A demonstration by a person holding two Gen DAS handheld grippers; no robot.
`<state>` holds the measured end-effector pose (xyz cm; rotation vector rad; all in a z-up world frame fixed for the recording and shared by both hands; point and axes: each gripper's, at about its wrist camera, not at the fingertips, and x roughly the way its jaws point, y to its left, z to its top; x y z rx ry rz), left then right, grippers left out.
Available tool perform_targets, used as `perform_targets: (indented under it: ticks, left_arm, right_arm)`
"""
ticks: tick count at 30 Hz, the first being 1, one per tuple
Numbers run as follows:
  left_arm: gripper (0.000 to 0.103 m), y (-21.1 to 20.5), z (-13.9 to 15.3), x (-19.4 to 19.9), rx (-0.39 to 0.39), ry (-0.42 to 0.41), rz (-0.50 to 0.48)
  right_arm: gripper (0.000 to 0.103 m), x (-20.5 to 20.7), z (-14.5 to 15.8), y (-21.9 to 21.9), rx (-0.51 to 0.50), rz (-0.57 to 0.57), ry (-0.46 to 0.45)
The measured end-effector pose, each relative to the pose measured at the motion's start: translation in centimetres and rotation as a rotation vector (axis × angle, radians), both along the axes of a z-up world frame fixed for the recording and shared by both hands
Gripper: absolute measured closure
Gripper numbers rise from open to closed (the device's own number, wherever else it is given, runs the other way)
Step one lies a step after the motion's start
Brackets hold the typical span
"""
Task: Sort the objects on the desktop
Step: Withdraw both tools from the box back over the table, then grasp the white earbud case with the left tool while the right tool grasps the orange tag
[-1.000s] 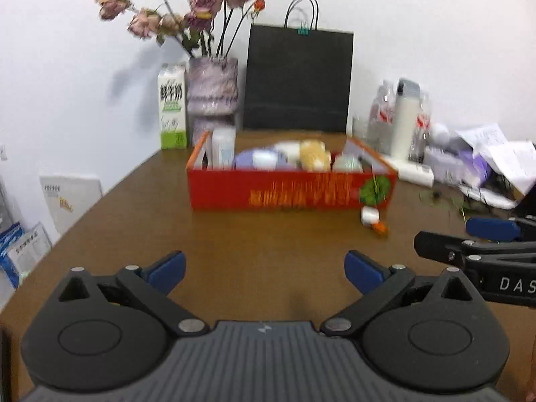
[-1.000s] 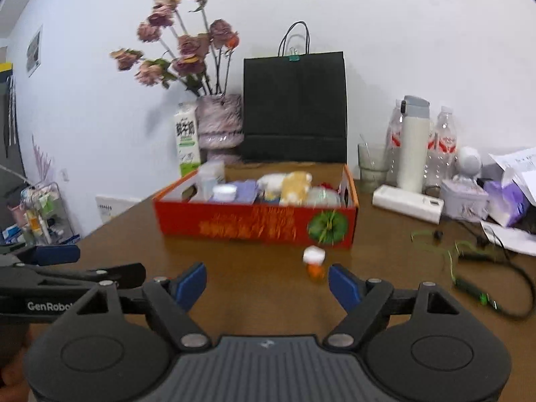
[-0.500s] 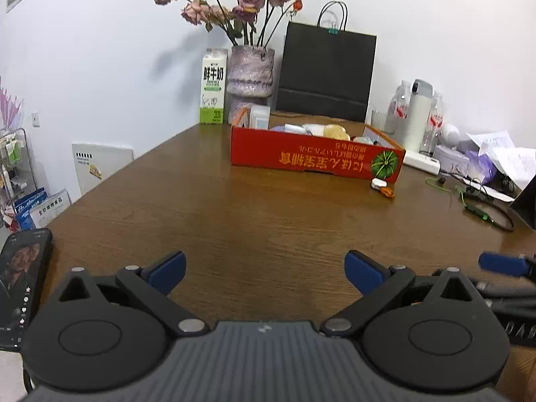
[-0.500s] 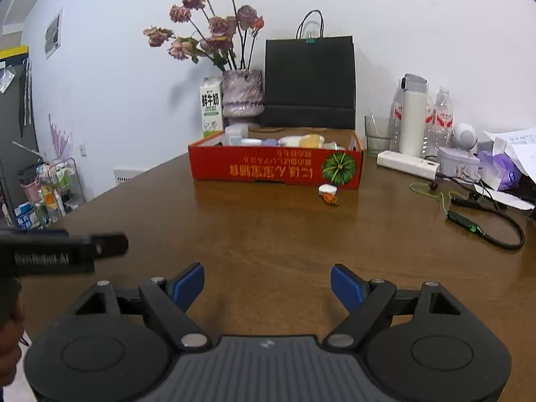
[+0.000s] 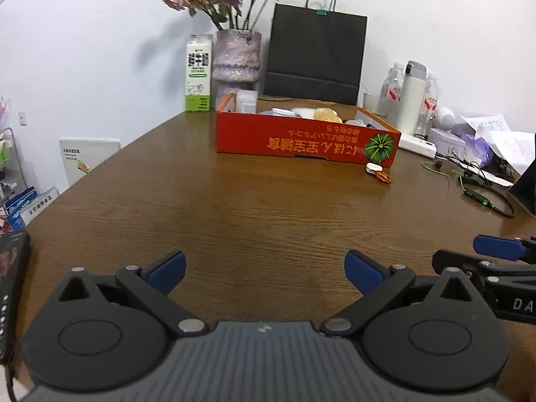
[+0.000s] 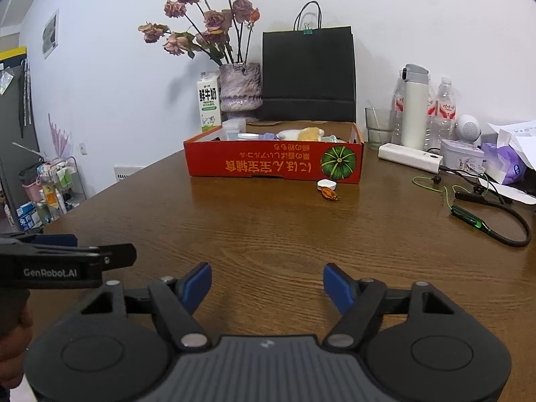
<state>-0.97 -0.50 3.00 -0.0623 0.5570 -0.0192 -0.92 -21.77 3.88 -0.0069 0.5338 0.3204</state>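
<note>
A red cardboard box (image 5: 301, 140) (image 6: 268, 164) holding several small items stands far across the brown table. A small white cap (image 6: 326, 185) and an orange dried bud (image 6: 330, 195) lie just in front of its right corner. My left gripper (image 5: 264, 271) hovers open over bare wood near the table's front, nothing between its blue pads. My right gripper (image 6: 267, 284) is beside it, its jaws closing with nothing between them. In the left wrist view the right gripper's blue fingers (image 5: 495, 248) show at the right edge.
Behind the box stand a milk carton (image 5: 198, 73), a vase of dried roses (image 5: 236, 57) and a black paper bag (image 5: 315, 57). Bottles, a white flask (image 6: 413, 107), a power strip (image 6: 408, 157), green earphones (image 6: 469, 217) and papers crowd the right side. A phone (image 5: 10, 268) lies at the left edge.
Both grippers have pulled back from the box toward the table's near edge and sunk a little. The right gripper's blue pads stand closer together than before.
</note>
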Motion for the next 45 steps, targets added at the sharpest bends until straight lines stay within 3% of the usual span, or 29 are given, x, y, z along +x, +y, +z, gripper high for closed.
perform_targets:
  ticks: [8, 11, 13, 19, 22, 24, 27, 33, 39, 41, 44, 45]
  left_arm:
    - [0.000, -1.7, 0.4, 4.8, 0.010, 0.010, -0.064]
    - [0.000, -2.8, 0.6, 7.4, 0.064, -0.006, -0.119]
    - [0.000, -3.4, 0.8, 9.4, 0.084, -0.019, -0.172]
    - [0.001, -4.0, 0.6, 14.7, 0.047, 0.006, -0.194]
    - [0.002, -4.4, 0.3, 16.7, 0.054, -0.003, -0.215]
    - [0.004, -4.5, -0.1, 18.0, 0.044, 0.007, -0.218]
    - [0.008, -5.0, -0.6, 20.0, 0.039, 0.032, -0.211]
    - [0.013, -8.4, -1.4, 23.0, 0.012, 0.064, -0.337]
    - [0.040, -13.0, -2.2, 26.3, 0.007, 0.094, -0.369]
    - [0.056, -13.9, -2.5, 27.0, -0.004, 0.119, -0.370]
    - [0.074, -15.0, -2.8, 27.0, 0.050, 0.110, -0.358]
    - [0.074, -15.2, -2.9, 26.8, 0.066, 0.107, -0.358]
  right_arm:
    - [0.032, 6.7, 0.4, -0.5, -0.075, -0.008, 0.000]
    - [0.033, 11.0, 0.2, -0.7, -0.091, -0.007, 0.001]
    - [0.036, 14.1, -0.1, -0.9, -0.101, -0.020, 0.016]
    - [0.051, 20.6, -1.4, -1.3, -0.067, -0.007, 0.082]
    - [0.057, 22.3, -1.8, -1.1, -0.061, 0.022, 0.093]
    - [0.072, 23.4, -2.4, -1.2, -0.056, 0.023, 0.113]
    - [0.085, 24.2, -2.9, -1.6, -0.053, 0.017, 0.128]
    - [0.085, 23.6, -1.6, -5.1, 0.007, -0.081, 0.092]
    - [0.085, 22.1, -0.6, -9.4, 0.136, -0.183, 0.017]
    - [0.085, 22.0, -0.9, -9.9, 0.147, -0.198, 0.017]
    - [0.085, 22.1, -1.0, -9.9, 0.162, -0.194, 0.022]
    - [0.085, 21.9, -1.0, -9.7, 0.154, -0.186, 0.019]
